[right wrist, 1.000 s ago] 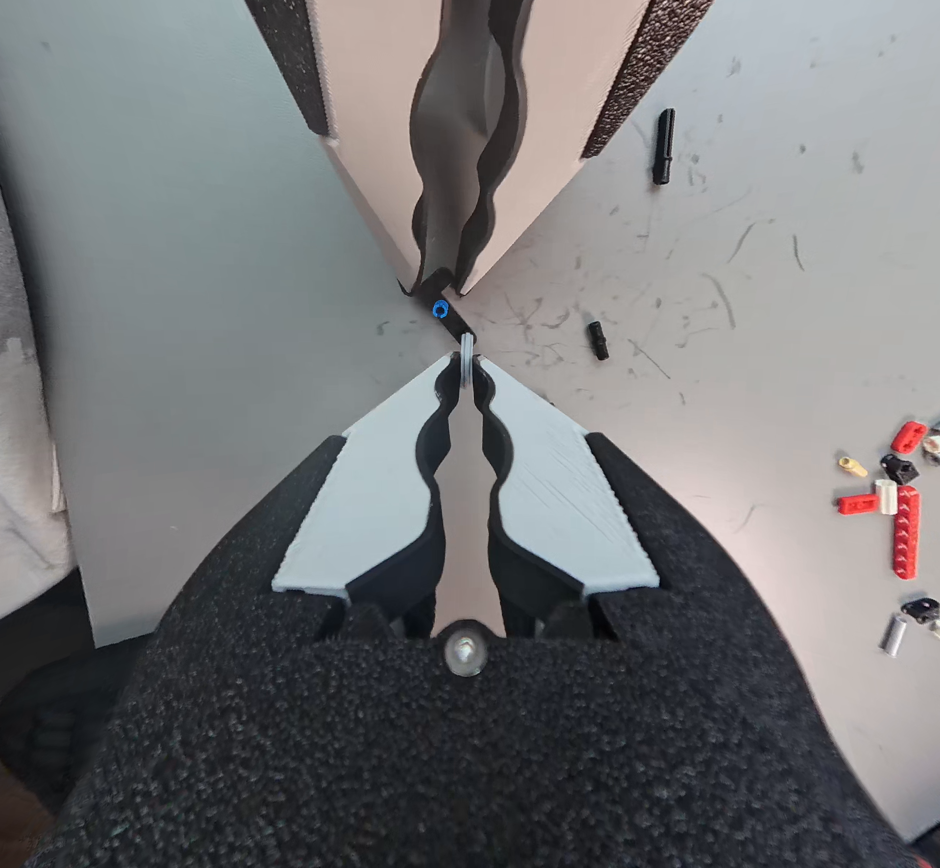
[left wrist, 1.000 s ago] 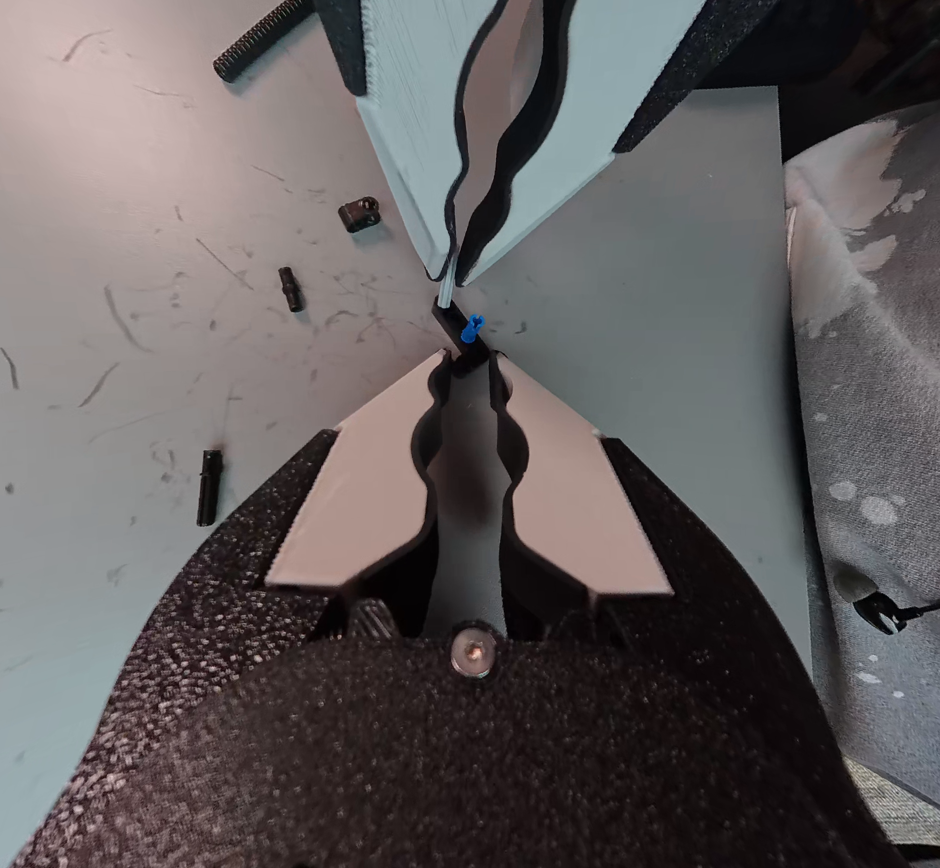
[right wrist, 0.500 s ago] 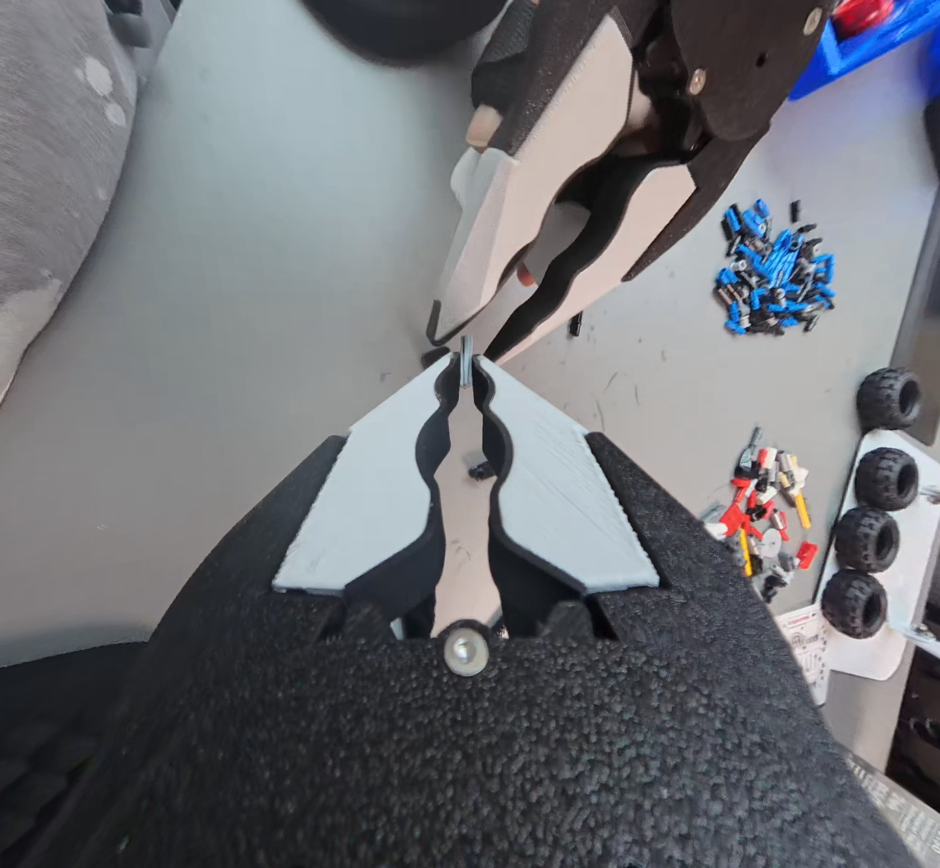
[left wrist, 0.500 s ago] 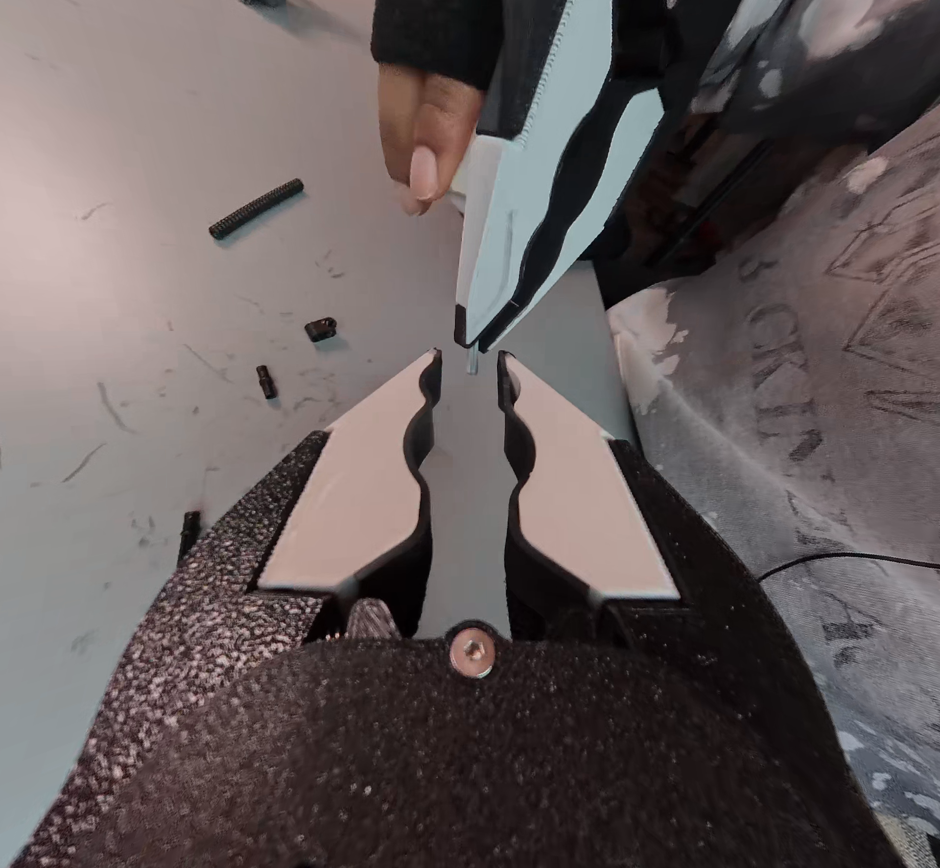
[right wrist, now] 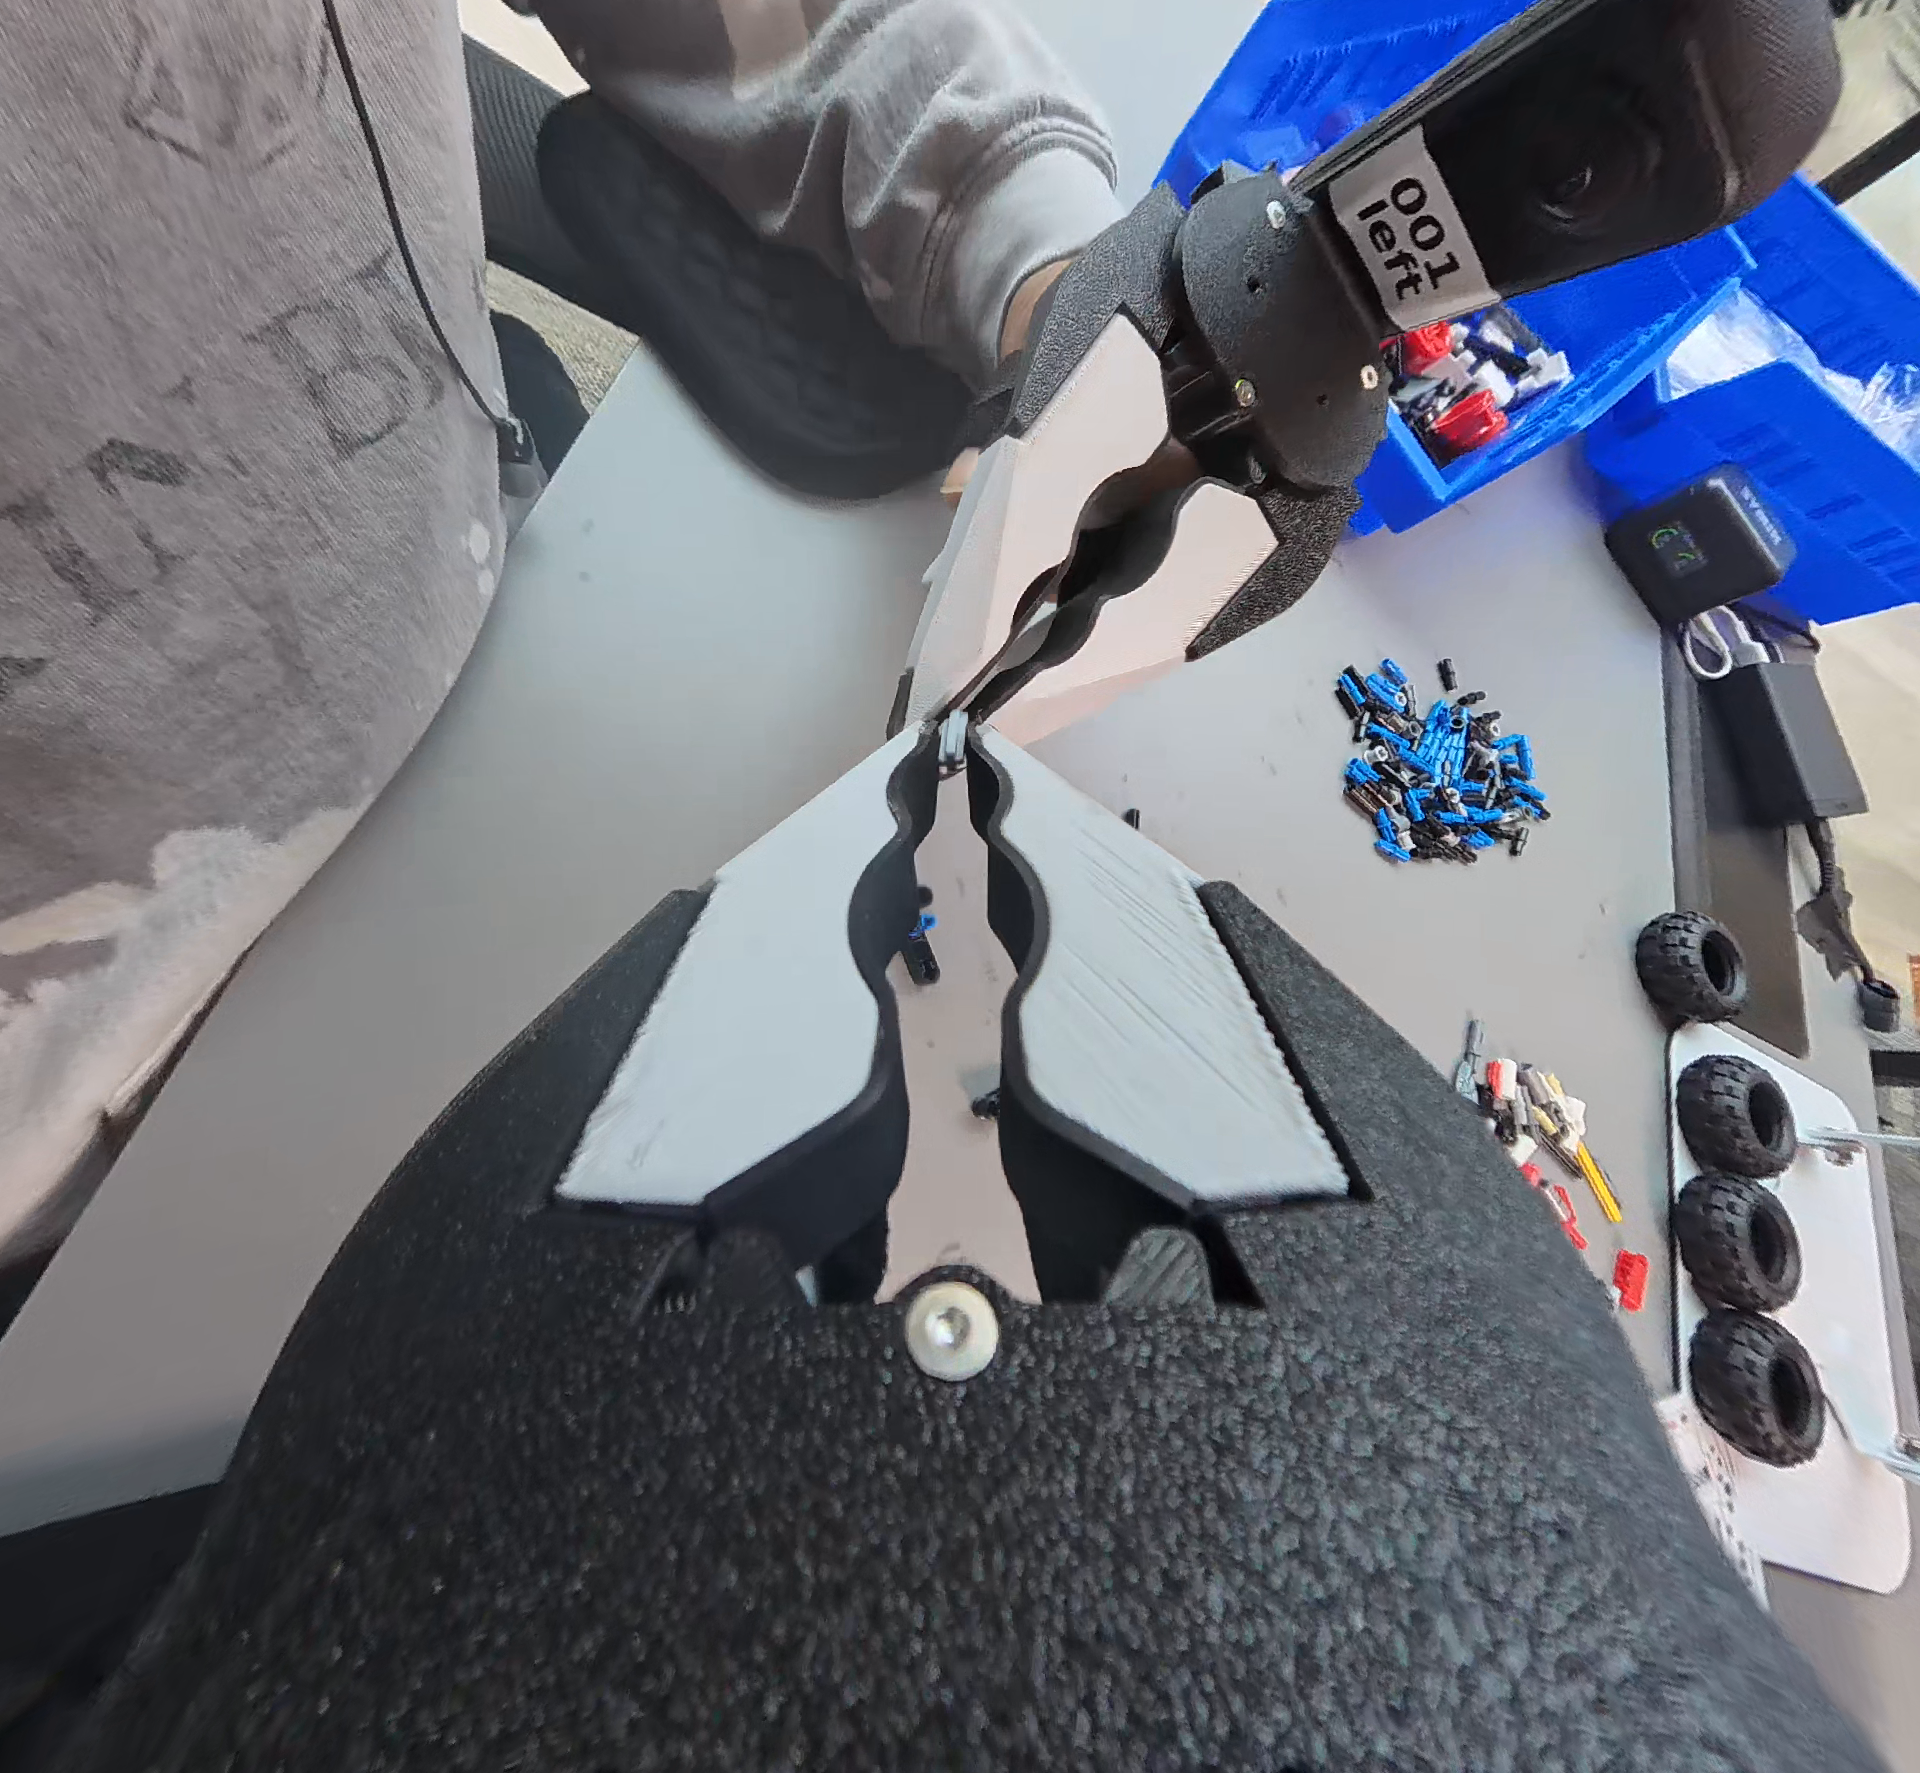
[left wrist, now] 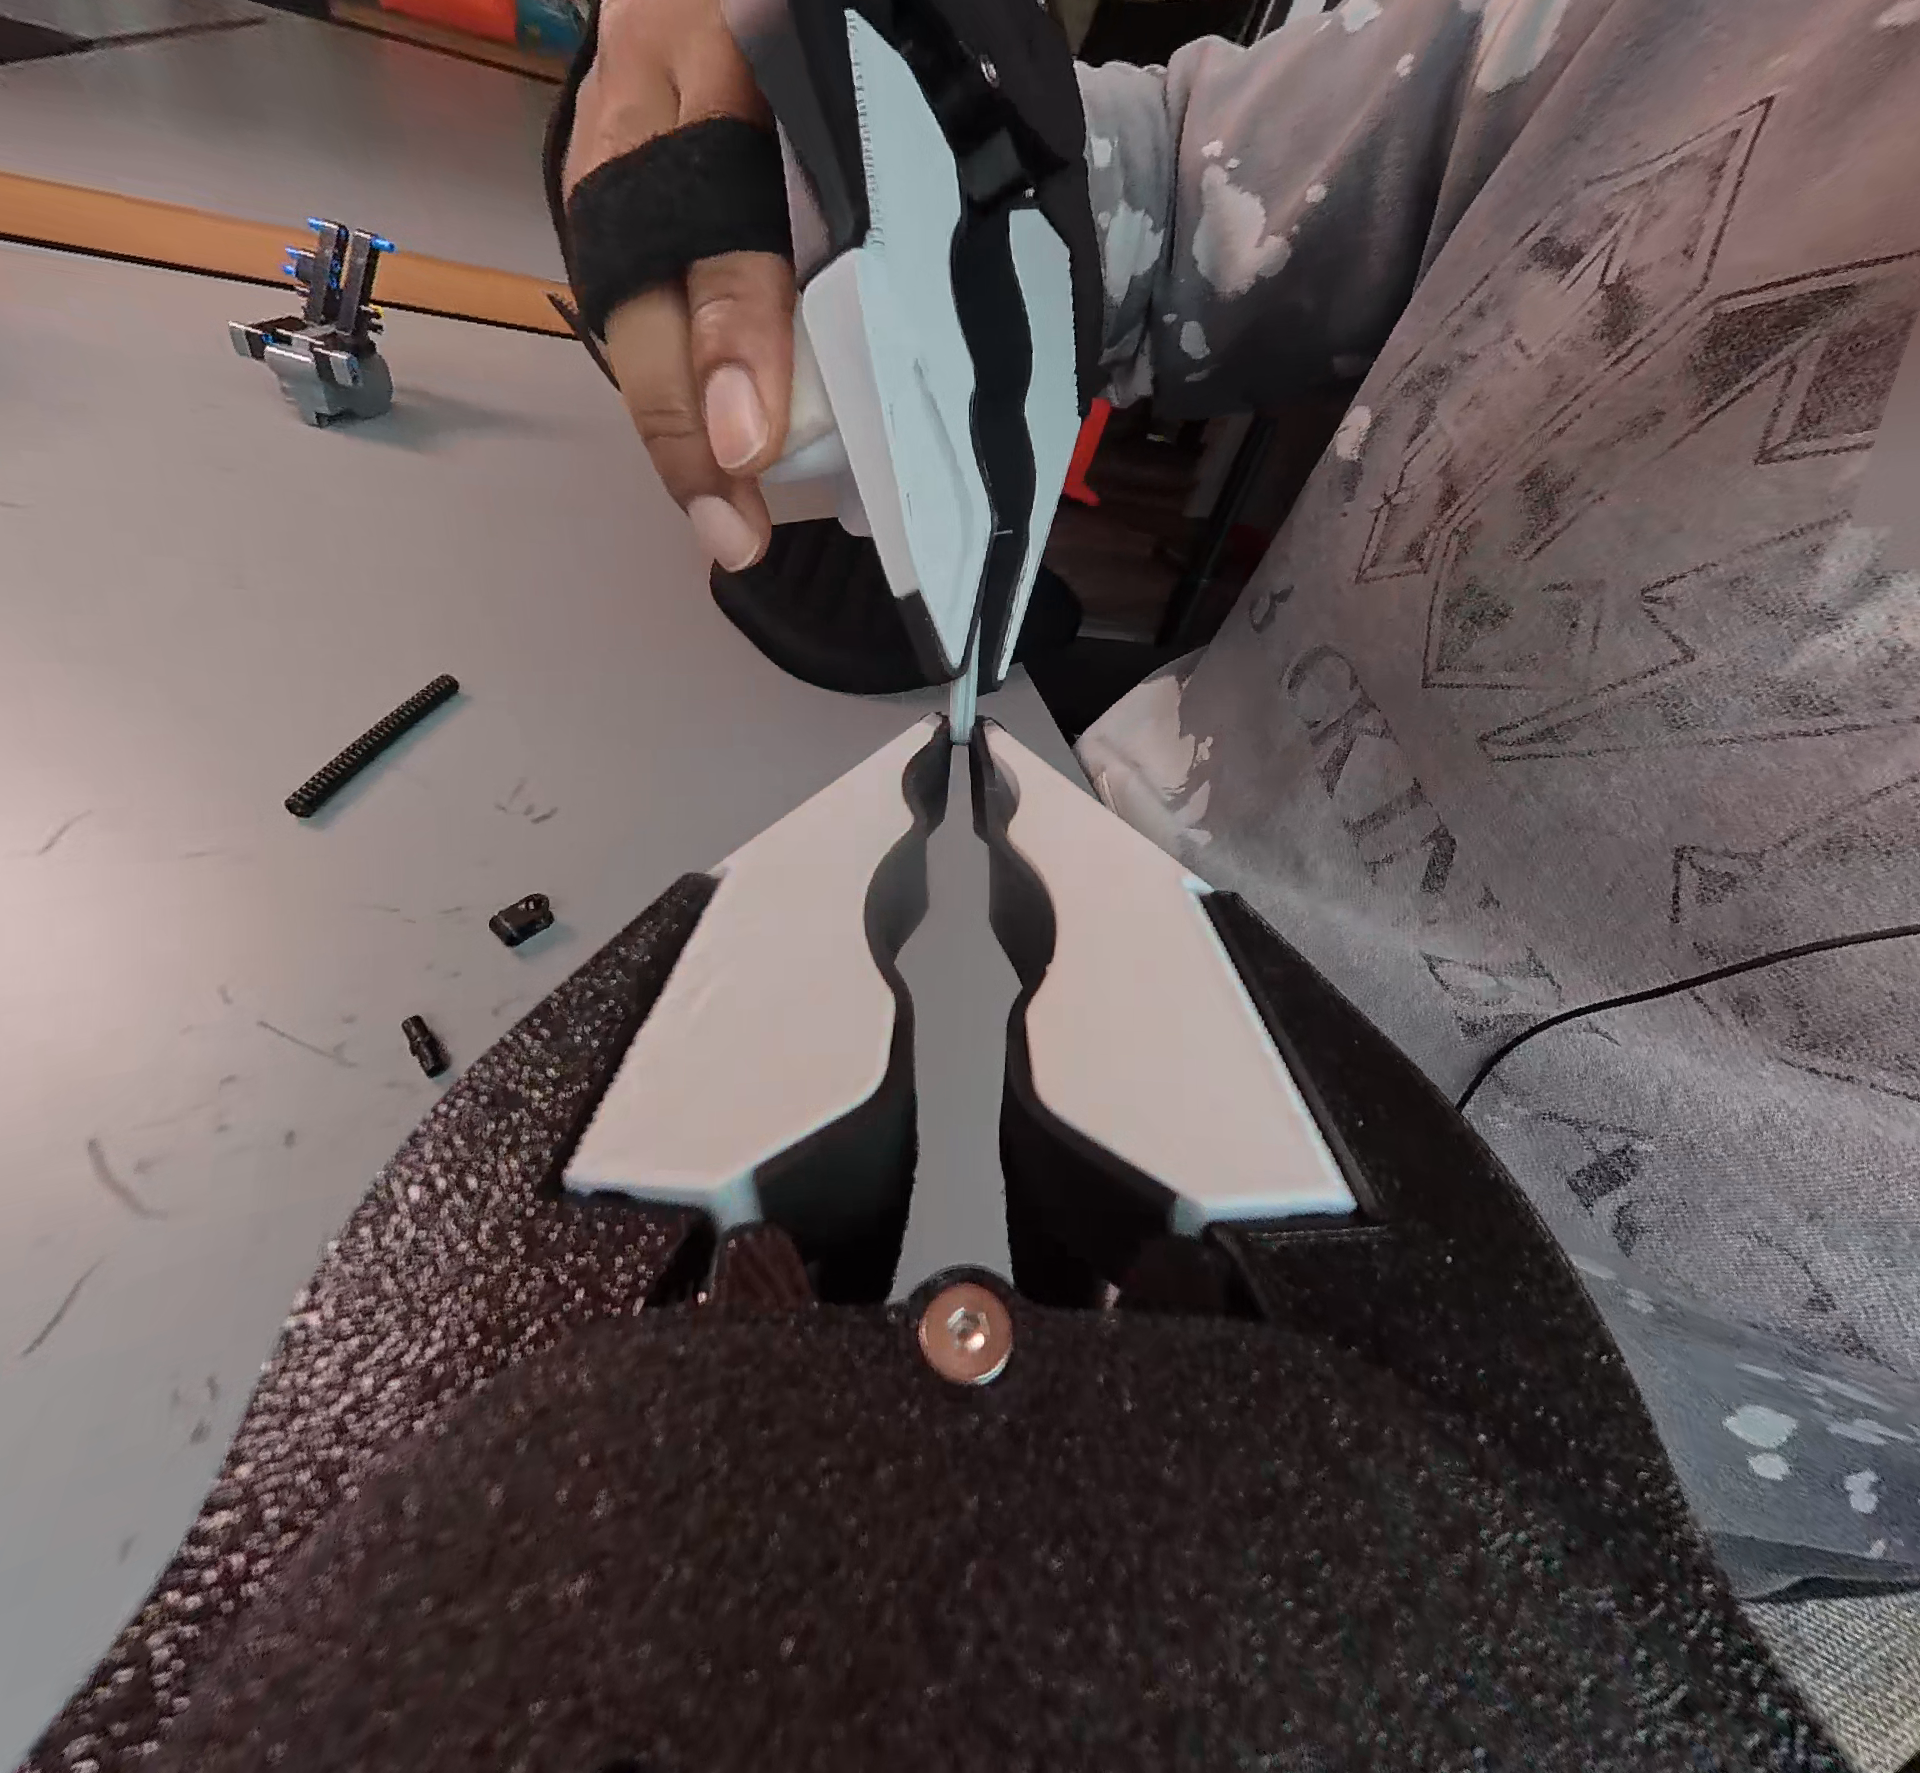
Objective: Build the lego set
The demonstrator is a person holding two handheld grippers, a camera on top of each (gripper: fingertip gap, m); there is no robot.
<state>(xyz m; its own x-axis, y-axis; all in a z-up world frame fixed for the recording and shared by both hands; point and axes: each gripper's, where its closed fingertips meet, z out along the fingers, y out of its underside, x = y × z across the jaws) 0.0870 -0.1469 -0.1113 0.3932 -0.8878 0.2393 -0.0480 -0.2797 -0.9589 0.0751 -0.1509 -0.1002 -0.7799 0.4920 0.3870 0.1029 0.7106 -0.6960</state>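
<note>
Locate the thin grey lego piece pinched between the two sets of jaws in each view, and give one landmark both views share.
Left wrist view: the thin grey lego piece sits just above centre, between the left gripper below it and the right gripper coming down from above.
Right wrist view: the piece sits just above centre, at the tips of the right gripper.
Shared landmark: the grey table.
</note>
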